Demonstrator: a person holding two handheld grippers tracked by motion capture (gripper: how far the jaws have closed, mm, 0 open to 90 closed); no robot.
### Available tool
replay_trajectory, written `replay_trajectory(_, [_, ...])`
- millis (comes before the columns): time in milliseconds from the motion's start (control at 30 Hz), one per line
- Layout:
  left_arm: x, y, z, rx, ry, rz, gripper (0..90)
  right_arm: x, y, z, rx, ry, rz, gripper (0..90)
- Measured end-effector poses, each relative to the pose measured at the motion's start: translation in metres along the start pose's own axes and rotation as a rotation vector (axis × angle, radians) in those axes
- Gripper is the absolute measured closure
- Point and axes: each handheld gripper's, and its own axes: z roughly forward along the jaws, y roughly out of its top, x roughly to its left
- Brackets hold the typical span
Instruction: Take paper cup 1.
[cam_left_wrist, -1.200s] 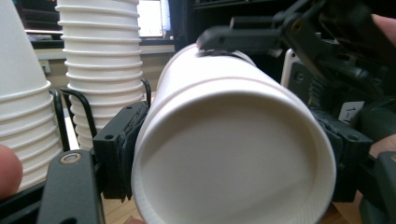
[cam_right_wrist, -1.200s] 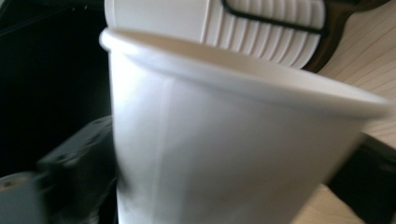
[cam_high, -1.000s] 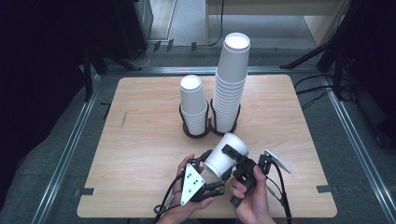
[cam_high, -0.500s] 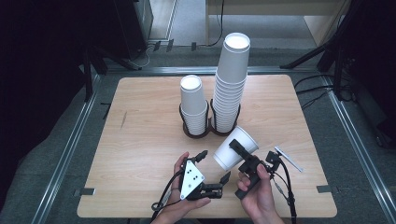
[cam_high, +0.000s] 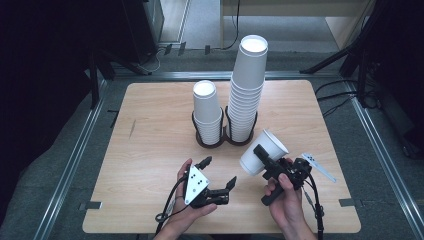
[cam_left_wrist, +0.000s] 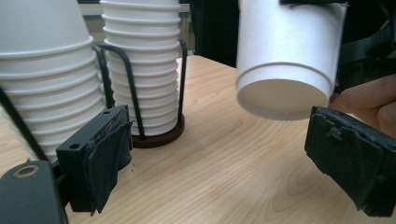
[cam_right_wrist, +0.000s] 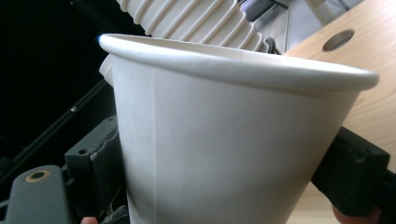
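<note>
The right gripper (cam_high: 266, 161) clamps its jaws across the wall of a paper cup (cam_high: 262, 152), held tilted above the near-right counter (cam_high: 150, 150). Light and thin-walled, it probably crushes easily; a gentle grip mid-wall suits it. The left gripper (cam_high: 216, 172) hangs open nearby.

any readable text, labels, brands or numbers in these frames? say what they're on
None can be read.
Held paper cup: plain white, no print.
Two cup stacks in the wire holder: plain white on the sides that show.
Grey plate on the left gripper: black dots, no lettering.
White strip on the table near the right gripper: small dark marks, too small to read.
</note>
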Motion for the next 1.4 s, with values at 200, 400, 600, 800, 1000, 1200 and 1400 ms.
replay_trajectory(200, [0.006,0.000,-0.001,0.019,0.025,-0.010,8.0,-0.001,0.004,-0.001,-0.041,-0.027,-0.127,13.6])
replay_trajectory(400, [0.012,0.001,0.000,0.038,0.046,-0.024,8.0,-0.002,0.007,-0.001,-0.070,-0.105,-0.317,13.5])
replay_trajectory(600, [0.017,0.001,0.000,0.052,0.059,-0.038,8.0,-0.003,0.005,0.001,-0.120,-0.174,-0.521,13.6])
replay_trajectory(800, [0.021,0.001,-0.001,0.057,0.063,-0.048,8.0,-0.004,0.002,0.003,-0.177,-0.206,-0.715,13.5])
replay_trajectory(1000, [0.024,0.001,-0.001,0.061,0.065,-0.056,8.0,-0.009,0.002,0.004,-0.178,-0.251,-0.804,13.4])
replay_trajectory(1200, [0.025,0.001,-0.001,0.066,0.067,-0.063,8.0,-0.016,0.005,0.005,-0.182,-0.286,-0.831,13.3])
replay_trajectory(1400, [0.026,0.000,-0.001,0.073,0.066,-0.063,8.0,-0.029,0.011,0.006,-0.189,-0.315,-0.836,13.3])
